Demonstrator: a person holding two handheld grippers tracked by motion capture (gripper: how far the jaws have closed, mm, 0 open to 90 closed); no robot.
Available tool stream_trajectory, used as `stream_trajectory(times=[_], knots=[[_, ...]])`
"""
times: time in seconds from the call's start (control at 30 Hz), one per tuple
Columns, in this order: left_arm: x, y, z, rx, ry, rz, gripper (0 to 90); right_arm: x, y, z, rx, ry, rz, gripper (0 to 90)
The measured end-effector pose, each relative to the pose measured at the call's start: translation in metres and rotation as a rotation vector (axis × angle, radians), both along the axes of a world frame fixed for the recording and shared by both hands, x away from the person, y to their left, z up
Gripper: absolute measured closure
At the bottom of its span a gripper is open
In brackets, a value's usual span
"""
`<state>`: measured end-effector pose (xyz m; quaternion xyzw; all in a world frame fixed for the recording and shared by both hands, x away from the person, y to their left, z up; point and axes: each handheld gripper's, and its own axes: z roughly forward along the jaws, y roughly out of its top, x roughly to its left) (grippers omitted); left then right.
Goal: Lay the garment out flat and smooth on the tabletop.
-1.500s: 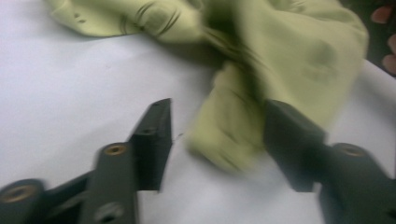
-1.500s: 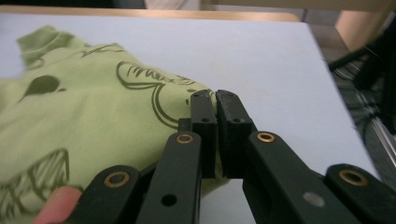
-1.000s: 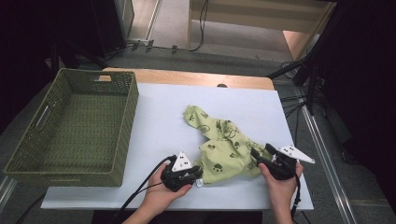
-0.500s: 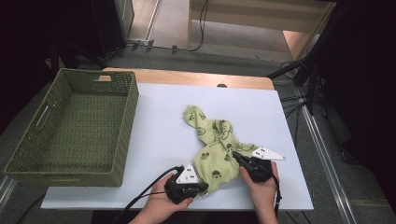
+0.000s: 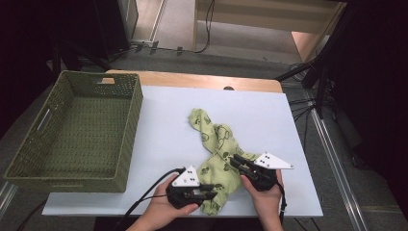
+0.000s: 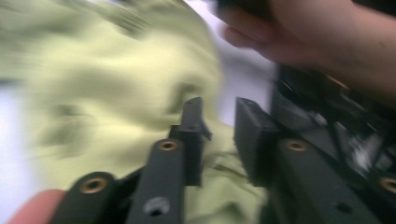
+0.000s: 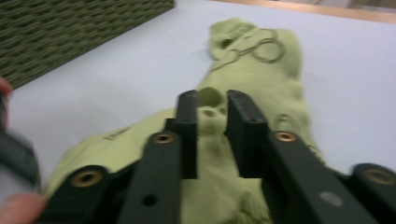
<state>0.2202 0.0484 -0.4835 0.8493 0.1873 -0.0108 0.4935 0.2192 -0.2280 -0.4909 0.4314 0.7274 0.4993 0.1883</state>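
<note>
Overhead, the high view shows a crumpled light-green printed cloth [image 5: 219, 154] lying on the white bench [image 5: 159, 125], well apart from the woven green basket [image 5: 77, 134] at the left edge. The left hand-held gripper [image 5: 204, 192] sits at the cloth's near corner and the right hand-held gripper [image 5: 236, 162] at its right side, the two placed, it seems, to take separate parts of the fabric so it can be spread or folded. From this height the jaw gaps are too small to read.

Next, the left gripper view, though blurred, gives what the overhead cannot: the left hand-held gripper's [image 6: 217, 126] jaws stand a little apart, having just been opening, with cloth [image 6: 116, 93] under and between them but not visibly pinched. The person's other hand [image 6: 317, 37] shows beyond.

Finally, the right gripper view looks along the cloth [image 7: 252, 60] toward the basket [image 7: 70, 32]. The right hand-held gripper's [image 7: 212, 112] jaws are likewise slightly spread and have just been opening; a raised fold sits in the gap, and the pads do not seem to press on it.
</note>
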Motion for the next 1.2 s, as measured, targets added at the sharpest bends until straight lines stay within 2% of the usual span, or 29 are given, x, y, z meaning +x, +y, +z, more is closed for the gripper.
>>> stream_trajectory(times=[0.1,0.13,0.2,0.3,0.4,0.43,0.5,0.53,0.63,0.73,0.8,0.83,0.87,0.97,1.07,1.2], knots=[[0.014,0.014,0.003,-0.023,-0.02,0.118,57.6,-0.001,-0.017,0.003,-0.009,-0.01,-0.085,50.7],[0.017,0.016,0.001,-0.019,-0.018,0.151,53.7,-0.001,-0.026,0.003,-0.009,-0.007,-0.129,48.9],[0.023,0.018,-0.003,0.0,-0.002,0.195,53.5,-0.002,-0.039,0.003,0.006,-0.002,-0.174,40.5],[0.027,0.017,-0.01,0.024,-0.003,0.256,48.9,-0.001,-0.053,0.002,-0.016,0.033,-0.241,28.0],[0.031,0.013,-0.013,0.062,-0.029,0.299,44.5,0.001,-0.061,-0.003,-0.032,0.087,-0.28,23.6],[0.033,0.012,-0.014,0.064,-0.025,0.306,44.4,0.002,-0.064,-0.006,-0.023,0.122,-0.285,23.7],[0.034,0.007,-0.018,0.078,-0.015,0.286,43.6,0.003,-0.065,-0.011,-0.029,0.152,-0.279,27.3],[0.034,0.005,-0.019,0.083,-0.006,0.273,43.7,0.004,-0.064,-0.014,-0.031,0.172,-0.251,34.1],[0.031,-0.008,-0.026,0.12,0.004,0.222,46.7,0.007,-0.058,-0.021,-0.067,0.208,-0.214,44.4],[0.031,-0.014,-0.028,0.136,0.018,0.198,57.3,0.009,-0.056,-0.026,-0.068,0.241,-0.18,55.9],[0.032,-0.015,-0.027,0.151,0.037,0.18,71.1,0.01,-0.055,-0.029,-0.072,0.256,-0.168,63.5],[0.032,-0.014,-0.026,0.172,0.023,0.178,77.4,0.01,-0.055,-0.03,-0.069,0.258,-0.155,68.3],[0.031,-0.013,-0.025,0.186,0.012,0.175,84.6,0.01,-0.055,-0.029,-0.065,0.255,-0.148,72.4],[0.029,-0.006,-0.018,0.169,-0.001,0.174,87.7,0.007,-0.055,-0.024,-0.063,0.218,-0.14,76.3],[0.03,0.007,-0.005,0.119,-0.02,0.211,88.2,0.001,-0.059,-0.009,-0.039,0.13,-0.157,76.6],[0.033,0.023,0.016,0.068,-0.067,0.273,88.5,-0.007,-0.069,0.018,0.029,0.008,-0.177,76.6]])
